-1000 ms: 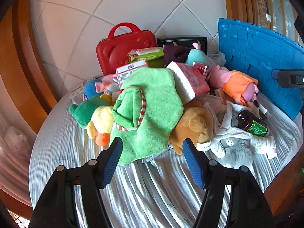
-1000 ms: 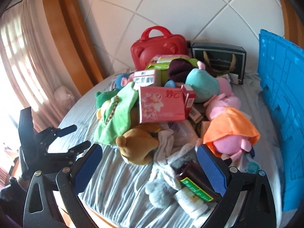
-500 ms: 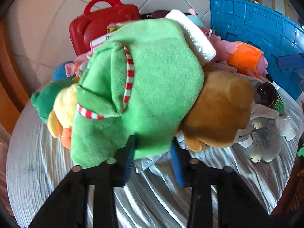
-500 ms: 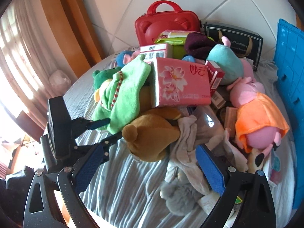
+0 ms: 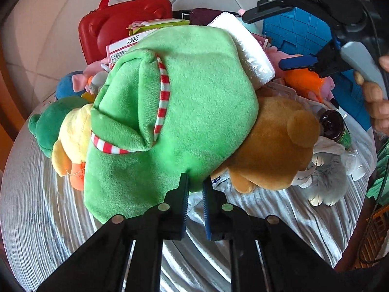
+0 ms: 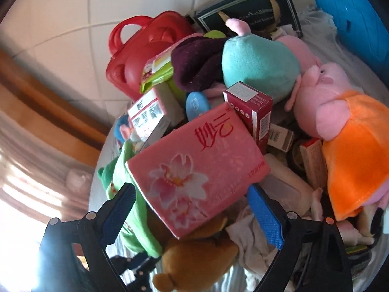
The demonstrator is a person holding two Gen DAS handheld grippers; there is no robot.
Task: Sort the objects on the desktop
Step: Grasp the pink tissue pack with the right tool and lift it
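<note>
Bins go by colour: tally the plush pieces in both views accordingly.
Green: 2 (bright green plush, dark green plush)
Yellow: 1 (yellow plush)
Brown: 1 (brown bear)
Grey: 1 (grey plush)
Blue: 1 (blue plush)
Pink: 1 (pink pig)
Teal: 1 (teal plush)
Purple: 1 (purple plush)
Total: 9

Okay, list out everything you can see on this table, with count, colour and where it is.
red case: one, back left
green plush cloth: one, front of pile, draped
brown bear: one, right of the cloth
yellow duck: one, left, beside dark green plush
pink tissue pack: one, on top, centre
maroon box: one, behind the pack
teal plush: one, back
pink pig in orange: one, right
dark bottle: one, right edge
blue board: one, back right
left gripper: jaws shut on the green cloth
right gripper: jaws open around the tissue pack
</note>
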